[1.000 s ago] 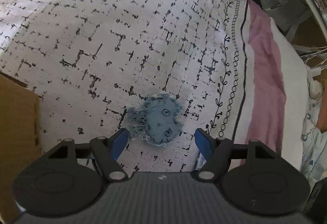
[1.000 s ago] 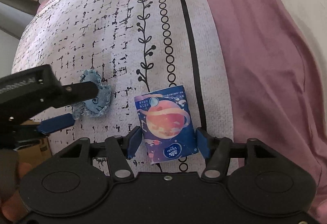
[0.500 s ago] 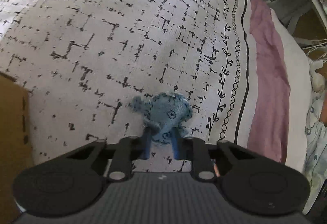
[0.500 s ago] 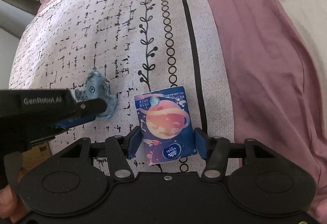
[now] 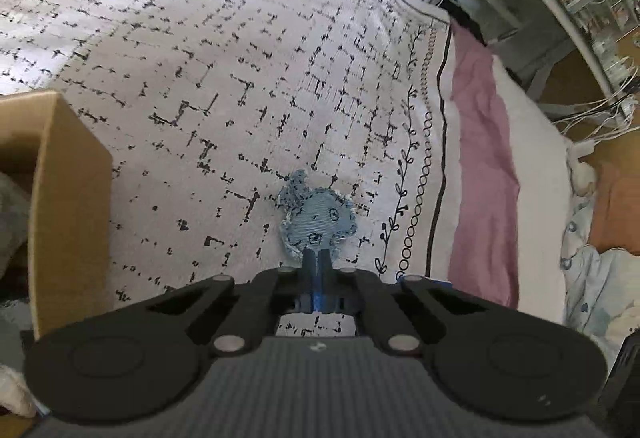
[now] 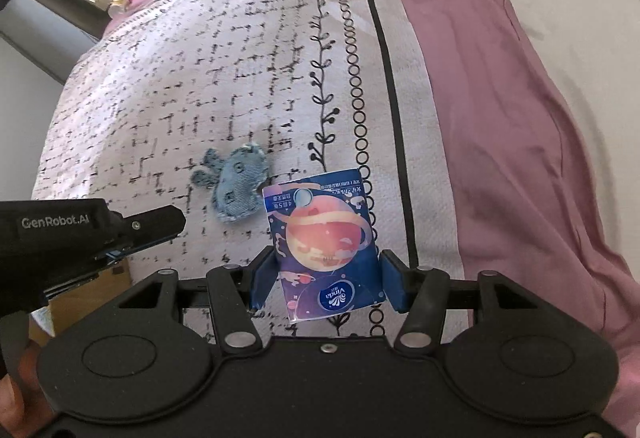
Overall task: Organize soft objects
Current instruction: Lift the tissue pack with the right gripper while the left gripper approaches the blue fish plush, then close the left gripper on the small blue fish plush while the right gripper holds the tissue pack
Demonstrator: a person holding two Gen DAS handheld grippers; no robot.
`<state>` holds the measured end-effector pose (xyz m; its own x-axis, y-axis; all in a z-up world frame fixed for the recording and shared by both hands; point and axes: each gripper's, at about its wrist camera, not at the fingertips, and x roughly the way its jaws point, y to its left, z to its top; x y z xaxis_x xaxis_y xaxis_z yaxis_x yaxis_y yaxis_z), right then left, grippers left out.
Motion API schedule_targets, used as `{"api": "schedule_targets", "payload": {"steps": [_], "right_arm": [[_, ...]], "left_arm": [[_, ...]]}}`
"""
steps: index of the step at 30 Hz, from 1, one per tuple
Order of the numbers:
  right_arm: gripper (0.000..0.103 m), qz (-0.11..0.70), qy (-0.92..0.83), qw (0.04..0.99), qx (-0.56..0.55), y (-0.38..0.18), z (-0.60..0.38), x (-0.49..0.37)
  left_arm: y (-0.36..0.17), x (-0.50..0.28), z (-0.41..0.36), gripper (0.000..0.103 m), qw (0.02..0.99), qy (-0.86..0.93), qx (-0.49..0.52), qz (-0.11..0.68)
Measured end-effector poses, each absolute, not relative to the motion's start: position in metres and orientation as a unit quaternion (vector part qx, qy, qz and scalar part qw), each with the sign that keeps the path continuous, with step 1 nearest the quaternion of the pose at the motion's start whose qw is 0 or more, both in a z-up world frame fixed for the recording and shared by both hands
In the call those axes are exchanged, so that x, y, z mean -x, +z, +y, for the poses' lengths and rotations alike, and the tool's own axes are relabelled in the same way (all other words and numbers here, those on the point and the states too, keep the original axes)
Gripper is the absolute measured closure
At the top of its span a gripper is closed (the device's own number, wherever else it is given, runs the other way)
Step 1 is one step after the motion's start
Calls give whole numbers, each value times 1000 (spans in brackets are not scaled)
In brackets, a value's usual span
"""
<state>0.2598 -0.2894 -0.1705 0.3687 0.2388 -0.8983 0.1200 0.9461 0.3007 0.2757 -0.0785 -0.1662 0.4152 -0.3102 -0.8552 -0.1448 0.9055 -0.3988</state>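
Observation:
A small blue denim soft toy lies on the patterned white bedspread; it also shows in the right wrist view. My left gripper is shut, its fingertips together just short of the toy, apart from it in the right wrist view. My right gripper is shut on a blue tissue pack with a planet picture, held above the bedspread beside the toy.
An open cardboard box stands at the left with grey cloth inside. A pink sheet runs along the bedspread's right side. Shelves and cables are beyond the bed.
My left gripper closed on the denim toy, then pulled back and up with its fingers shut; the toy stays on the bedspread. My right gripper kept hold of the tissue pack.

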Motion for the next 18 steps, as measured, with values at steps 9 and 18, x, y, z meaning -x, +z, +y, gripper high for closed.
{"api": "schedule_targets", "payload": {"steps": [9, 18], "right_arm": [[49, 552, 28, 816, -170, -162, -299, -255], [49, 554, 15, 812, -181, -171, -307, -261]], "left_arm": [[-170, -295, -91, 82, 806, -61, 208, 550], [-192, -308, -94, 52, 794, -39, 223, 564]]}}
